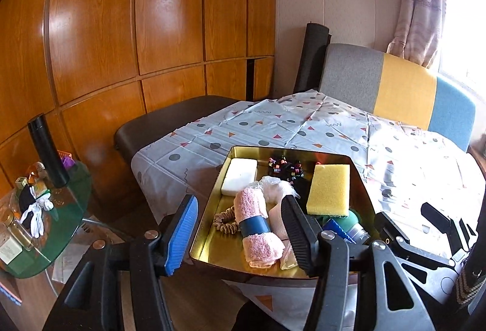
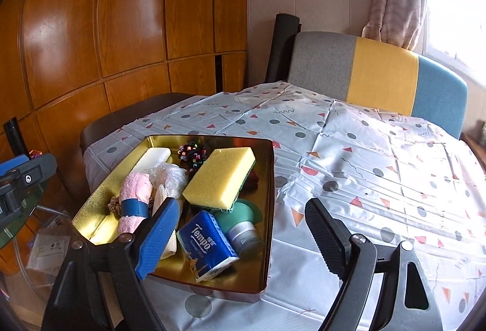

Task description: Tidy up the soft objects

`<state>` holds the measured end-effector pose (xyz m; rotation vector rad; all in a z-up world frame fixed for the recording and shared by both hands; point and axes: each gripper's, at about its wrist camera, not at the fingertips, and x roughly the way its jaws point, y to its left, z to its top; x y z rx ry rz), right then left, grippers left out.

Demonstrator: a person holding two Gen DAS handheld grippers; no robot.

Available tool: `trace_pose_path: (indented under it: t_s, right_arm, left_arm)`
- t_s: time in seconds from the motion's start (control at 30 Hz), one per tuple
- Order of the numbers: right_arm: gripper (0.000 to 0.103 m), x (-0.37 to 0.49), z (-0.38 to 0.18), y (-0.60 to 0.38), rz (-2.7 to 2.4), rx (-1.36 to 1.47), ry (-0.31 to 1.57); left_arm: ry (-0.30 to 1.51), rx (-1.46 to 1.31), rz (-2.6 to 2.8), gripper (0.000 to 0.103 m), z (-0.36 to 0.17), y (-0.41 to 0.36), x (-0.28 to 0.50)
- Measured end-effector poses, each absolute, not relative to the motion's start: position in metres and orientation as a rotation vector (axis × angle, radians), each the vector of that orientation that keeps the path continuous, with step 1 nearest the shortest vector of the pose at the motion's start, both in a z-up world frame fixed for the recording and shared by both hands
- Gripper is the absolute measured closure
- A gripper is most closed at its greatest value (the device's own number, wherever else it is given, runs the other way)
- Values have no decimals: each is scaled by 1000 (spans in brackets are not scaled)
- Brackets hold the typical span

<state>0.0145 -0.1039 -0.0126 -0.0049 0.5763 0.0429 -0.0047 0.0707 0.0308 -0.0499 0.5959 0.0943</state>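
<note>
A gold tin tray [image 1: 209, 209] [image 2: 270, 209] sits at the near left of the patterned tablecloth [image 2: 349, 155]. It holds a yellow sponge [image 1: 329, 189] [image 2: 220, 177], a white soap bar [image 1: 240, 176], a pink rolled towel [image 1: 258, 227] [image 2: 135, 194] with a blue band, beaded hair ties [image 2: 191, 153], a blue Tempo tissue pack [image 2: 206, 243] and a green bottle [image 2: 243, 224]. My left gripper [image 1: 240, 200] is open, with its blue finger outside the tray's left wall and its black finger over the tray. My right gripper [image 2: 243, 203] is open, straddling the tray's right wall.
A glass side table [image 1: 70, 209] at the left carries bottles, white gloves [image 1: 36, 212] and a black cylinder [image 1: 47, 151]. A dark stool [image 1: 170, 118] stands behind the table's left end. A grey, yellow and blue chair back [image 2: 379, 73] rises at the far edge.
</note>
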Motion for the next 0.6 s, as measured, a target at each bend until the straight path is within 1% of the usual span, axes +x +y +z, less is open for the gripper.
trace_pose_path:
  t_s: [0.6]
  right_arm:
    - [18,12,-16,-98,53,-12,575]
  left_arm:
    - [610,-54,101,45,27,73,-4]
